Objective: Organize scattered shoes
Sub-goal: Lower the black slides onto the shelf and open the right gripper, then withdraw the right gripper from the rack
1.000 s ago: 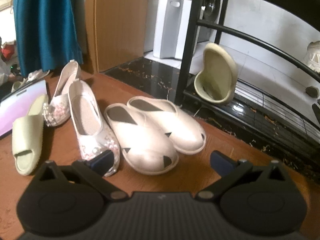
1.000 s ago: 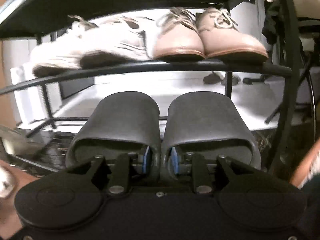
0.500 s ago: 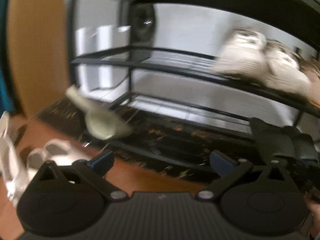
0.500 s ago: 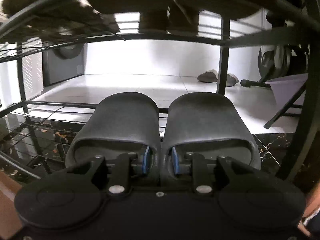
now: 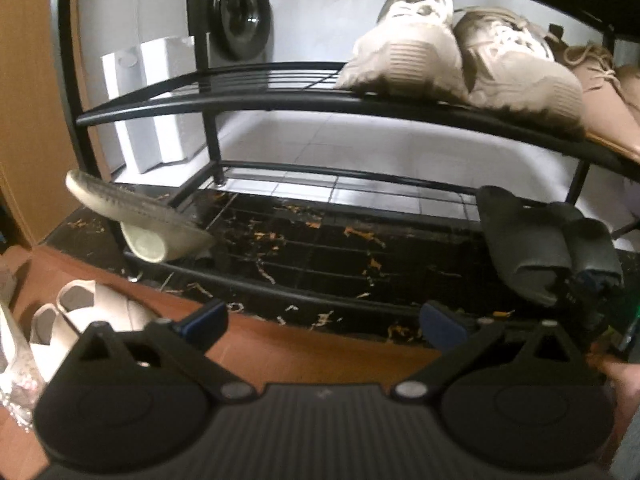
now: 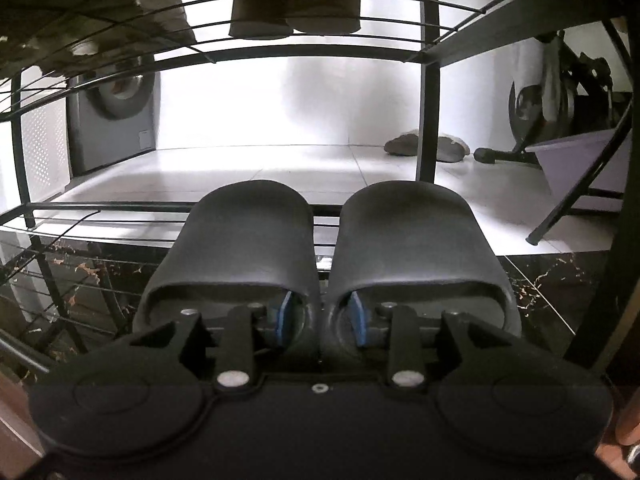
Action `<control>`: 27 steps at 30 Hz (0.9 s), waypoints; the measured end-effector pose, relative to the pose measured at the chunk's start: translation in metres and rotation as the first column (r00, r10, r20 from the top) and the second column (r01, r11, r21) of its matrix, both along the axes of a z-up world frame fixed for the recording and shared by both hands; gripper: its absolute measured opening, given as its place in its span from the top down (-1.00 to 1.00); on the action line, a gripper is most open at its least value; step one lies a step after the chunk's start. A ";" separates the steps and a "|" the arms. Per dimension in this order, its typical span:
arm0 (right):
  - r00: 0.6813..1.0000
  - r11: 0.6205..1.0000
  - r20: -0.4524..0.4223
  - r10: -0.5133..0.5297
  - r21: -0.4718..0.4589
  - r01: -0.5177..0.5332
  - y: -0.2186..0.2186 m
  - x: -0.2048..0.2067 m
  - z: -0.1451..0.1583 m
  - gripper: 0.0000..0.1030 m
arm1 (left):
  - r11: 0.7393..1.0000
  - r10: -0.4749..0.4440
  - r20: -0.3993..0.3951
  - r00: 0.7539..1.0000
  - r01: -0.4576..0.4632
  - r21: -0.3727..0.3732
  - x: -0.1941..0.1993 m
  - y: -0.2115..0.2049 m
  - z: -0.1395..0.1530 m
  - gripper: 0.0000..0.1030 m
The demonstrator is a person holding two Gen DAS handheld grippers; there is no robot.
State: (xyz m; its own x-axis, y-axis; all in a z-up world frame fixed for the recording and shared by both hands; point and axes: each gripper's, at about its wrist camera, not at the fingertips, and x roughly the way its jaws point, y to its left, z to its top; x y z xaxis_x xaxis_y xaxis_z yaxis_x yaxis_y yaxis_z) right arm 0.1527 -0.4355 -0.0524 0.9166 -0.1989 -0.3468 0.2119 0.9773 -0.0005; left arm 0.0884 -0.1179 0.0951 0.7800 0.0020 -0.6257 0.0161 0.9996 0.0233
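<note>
My right gripper (image 6: pixel 320 318) is shut on a pair of dark grey slippers (image 6: pixel 248 248), one finger inside each, pinching their inner walls together. The pair sits on the bottom shelf of the black shoe rack (image 6: pixel 428 100). In the left wrist view the same slippers (image 5: pixel 532 240) lie at the right end of the bottom shelf (image 5: pixel 304 280). My left gripper (image 5: pixel 324 322) is open and empty above the wooden floor before the rack. A pale green slipper (image 5: pixel 148 220) leans tilted at the shelf's left end.
Beige sneakers (image 5: pixel 412 52) and tan lace-up shoes (image 5: pixel 608 92) stand on the middle shelf. White slip-on shoes (image 5: pixel 84 312) lie on the floor at lower left. White boxes (image 5: pixel 152 100) and a washing machine (image 5: pixel 240 20) stand behind the rack.
My left gripper has swung from the floor shoes up and right to face the rack. My right gripper has lowered the grey slippers from the middle shelf level onto the bottom shelf.
</note>
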 end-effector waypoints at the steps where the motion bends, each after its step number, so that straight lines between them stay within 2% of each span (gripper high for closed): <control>1: 1.000 1.000 0.002 0.000 -0.007 0.000 0.002 -0.001 0.000 0.39 | 1.000 0.005 -0.002 1.000 -0.005 0.003 0.000 0.002 0.001 -0.99; 3: 1.000 1.000 0.002 -0.001 -0.021 0.001 0.005 -0.003 0.000 0.38 | 1.000 0.020 -0.014 1.000 -0.020 -0.004 0.000 0.007 0.002 -0.99; 4: 1.000 1.000 0.000 -0.001 -0.028 0.001 0.005 -0.002 0.000 0.32 | 1.000 0.023 -0.017 1.000 -0.023 -0.006 0.001 0.008 0.003 -0.99; 6: 1.000 0.999 0.000 -0.006 -0.032 0.006 0.005 -0.004 0.001 -0.03 | 1.000 0.030 -0.013 0.999 -0.030 -0.002 0.000 0.010 0.005 -0.99; 7: 1.000 0.999 0.005 -0.012 -0.030 0.012 0.005 -0.006 0.002 -0.37 | 0.999 0.034 -0.011 0.999 -0.034 0.000 0.000 0.011 0.006 -0.99; 9: 1.000 0.999 0.012 -0.013 -0.040 0.014 0.008 -0.013 0.006 -0.71 | 0.999 0.036 -0.009 0.999 -0.036 -0.002 -0.001 0.012 0.008 -0.99; 14: 0.999 0.998 0.029 -0.018 -0.066 0.019 0.015 -0.028 0.014 -0.87 | 1.000 0.029 -0.004 1.000 -0.029 -0.005 -0.004 0.009 0.011 -0.99; 23: 0.998 0.993 0.060 -0.024 -0.112 0.030 0.029 -0.056 0.030 -0.94 | 1.000 0.019 0.007 1.000 -0.019 0.001 -0.014 0.008 0.020 -0.99; 27: 0.996 0.996 0.084 -0.025 -0.079 0.032 0.045 -0.076 0.048 -0.97 | 1.000 0.014 0.032 0.999 -0.015 0.018 -0.025 0.014 0.028 -0.99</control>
State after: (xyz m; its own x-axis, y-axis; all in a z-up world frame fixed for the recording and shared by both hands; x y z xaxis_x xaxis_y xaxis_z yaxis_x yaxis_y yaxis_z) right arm 0.0770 -0.3909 -0.0043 0.9350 -0.2492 -0.2522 0.2420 0.9684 -0.0599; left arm 0.0631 -0.1035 0.1228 0.7996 0.0243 -0.6000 0.0009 0.9991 0.0416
